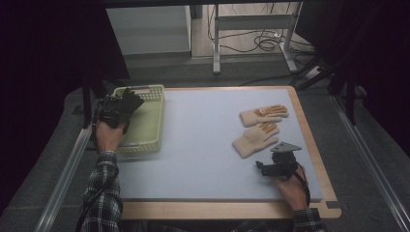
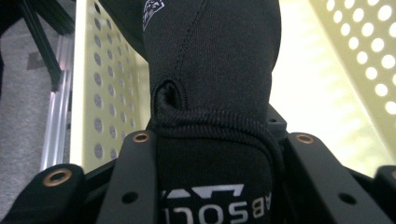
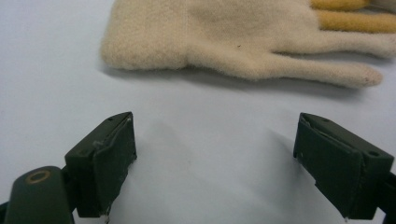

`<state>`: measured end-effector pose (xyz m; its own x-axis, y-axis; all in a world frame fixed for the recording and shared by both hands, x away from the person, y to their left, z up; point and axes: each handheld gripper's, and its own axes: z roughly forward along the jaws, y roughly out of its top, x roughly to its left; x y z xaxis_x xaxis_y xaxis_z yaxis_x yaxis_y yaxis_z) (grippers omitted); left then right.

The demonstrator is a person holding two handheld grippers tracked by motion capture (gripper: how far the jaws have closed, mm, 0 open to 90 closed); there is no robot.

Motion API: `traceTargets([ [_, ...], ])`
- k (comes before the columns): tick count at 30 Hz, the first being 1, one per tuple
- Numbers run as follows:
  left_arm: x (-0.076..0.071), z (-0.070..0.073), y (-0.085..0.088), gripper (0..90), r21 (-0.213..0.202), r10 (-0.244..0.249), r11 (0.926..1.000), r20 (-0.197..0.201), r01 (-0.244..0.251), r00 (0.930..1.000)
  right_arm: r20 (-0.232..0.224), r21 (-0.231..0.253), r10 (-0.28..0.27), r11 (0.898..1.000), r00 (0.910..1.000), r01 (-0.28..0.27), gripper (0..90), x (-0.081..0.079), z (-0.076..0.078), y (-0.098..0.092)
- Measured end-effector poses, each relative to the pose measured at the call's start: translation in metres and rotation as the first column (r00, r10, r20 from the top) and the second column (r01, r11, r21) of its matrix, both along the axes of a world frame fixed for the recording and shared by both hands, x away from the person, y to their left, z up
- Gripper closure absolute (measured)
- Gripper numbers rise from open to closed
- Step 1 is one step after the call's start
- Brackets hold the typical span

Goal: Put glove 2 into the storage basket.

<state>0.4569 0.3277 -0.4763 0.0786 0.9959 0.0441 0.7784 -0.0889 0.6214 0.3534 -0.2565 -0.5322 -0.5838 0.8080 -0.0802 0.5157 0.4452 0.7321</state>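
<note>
My left gripper (image 1: 117, 112) is shut on a black glove (image 1: 129, 101) and holds it above the pale green basket (image 1: 147, 124) at the table's left. In the left gripper view the black glove (image 2: 215, 93) is pinched between the jaws, with the basket's perforated wall (image 2: 107, 93) behind it. Two cream gloves with orange fingers lie on the right of the mat: the near glove (image 1: 254, 138) and the far glove (image 1: 263, 115). My right gripper (image 1: 263, 168) stands open just in front of the near glove (image 3: 219, 42), with bare mat between its jaws.
A pale blue mat (image 1: 203, 145) covers the wooden table (image 1: 227, 210). Metal rails (image 1: 65, 174) run along both sides. Beyond the table stand a desk frame (image 1: 251, 34) and loose cables (image 1: 266, 41) on the floor.
</note>
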Motion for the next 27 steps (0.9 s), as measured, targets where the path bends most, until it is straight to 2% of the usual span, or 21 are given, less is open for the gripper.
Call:
traceTargets([
  [4, 0.005, -0.001, 0.0, 60.7, 0.015, 0.004, 0.9999, -0.018, -0.003, 0.9998, 0.001, -0.001, 0.0, 1.0, 1.0, 0.0, 12.7, 0.0, 0.0, 0.0],
  [10, 0.011, -0.009, 0.004, 56.6, 0.016, 0.006, 0.9999, -0.064, -0.005, 0.9979, -0.002, 0.001, 0.0, 1.0, 1.0, 0.0, 12.7, 0.0, 0.0, 0.0],
  [12, 0.012, -0.01, 0.005, 54.6, 0.007, 0.007, 1.0, -0.067, -0.006, 0.9977, -0.003, 0.002, 0.0, 1.0, 1.0, 0.0, 12.7, 0.0, 0.0, 0.0],
  [13, 0.013, -0.01, 0.006, 51.1, 0.0, 0.005, 1.0, -0.074, -0.005, 0.9973, -0.003, 0.002, 0.0, 1.0, 1.0, 0.0, 12.7, 0.0, 0.0, 0.0],
  [14, 0.014, -0.011, 0.007, 38.9, 0.008, 0.003, 1.0, -0.09, -0.002, 0.9959, -0.002, 0.001, 0.0, 1.0, 1.0, 0.0, 12.7, 0.0, 0.0, 0.0],
  [15, 0.014, -0.011, 0.007, 33.9, 0.008, 0.003, 1.0, -0.09, -0.002, 0.9959, -0.002, 0.001, 0.0, 1.0, 1.0, 0.0, 12.7, 0.0, 0.0, 0.0],
  [16, 0.014, -0.011, 0.007, 33.9, 0.02, 0.001, 0.9998, -0.089, 0.001, 0.9961, -0.002, 0.001, 0.0, 1.0, 1.0, 0.0, 12.7, 0.0, 0.0, 0.0],
  [17, 0.014, -0.011, 0.007, 29.2, 0.019, 0.0, 0.9998, -0.079, 0.002, 0.9969, -0.002, 0.002, 0.0, 1.0, 1.0, 0.0, 12.7, 0.0, 0.0, 0.0],
  [20, 0.012, -0.009, 0.007, 16.5, 0.008, 0.006, 1.0, -0.08, -0.005, 0.9968, -0.002, 0.001, 0.0, 1.0, 1.0, 0.0, 12.7, 0.0, 0.0, 0.0],
  [27, 0.008, -0.005, 0.007, 8.5, -0.001, -0.012, 0.9999, -0.073, 0.012, 0.9973, -0.001, 0.0, 0.0, 1.0, 1.0, 0.0, 12.7, 0.0, 0.0, 0.0],
])
